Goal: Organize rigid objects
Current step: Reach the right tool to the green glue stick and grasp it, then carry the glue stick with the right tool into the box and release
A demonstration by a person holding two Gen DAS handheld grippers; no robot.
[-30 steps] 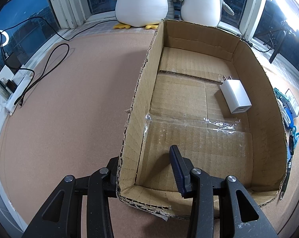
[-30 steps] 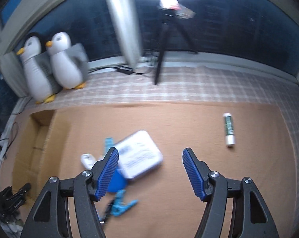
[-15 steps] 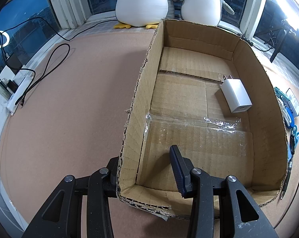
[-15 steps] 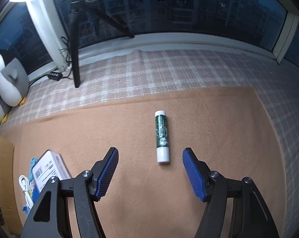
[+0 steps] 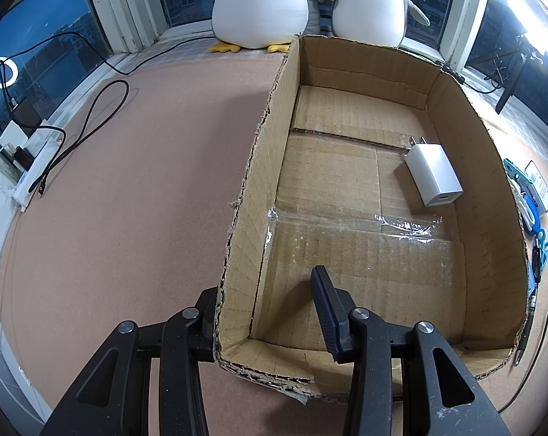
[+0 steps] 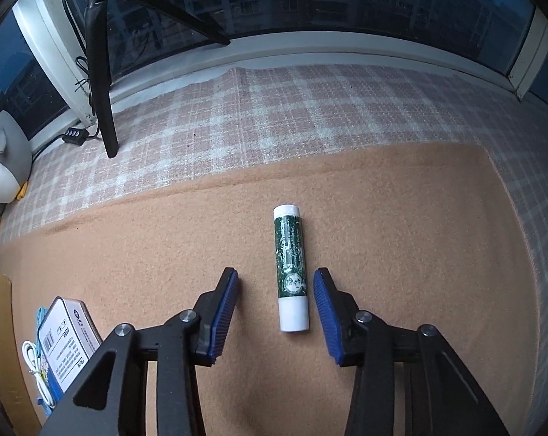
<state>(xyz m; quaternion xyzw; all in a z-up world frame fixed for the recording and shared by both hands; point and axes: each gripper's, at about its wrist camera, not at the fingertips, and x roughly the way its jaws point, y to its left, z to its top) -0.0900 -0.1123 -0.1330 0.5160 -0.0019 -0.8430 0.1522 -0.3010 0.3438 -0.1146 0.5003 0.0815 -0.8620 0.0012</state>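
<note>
On tan mat, green-labelled tube (image 6: 290,267), white caps, lying flat

Bystanders by the window
2 plush penguins (image 5: 263,3) sit at the sill; a black tripod (image 6: 99,72) stands on the checked mat (image 6: 310,109); a power strip (image 5: 34,167) lies left.
</note>
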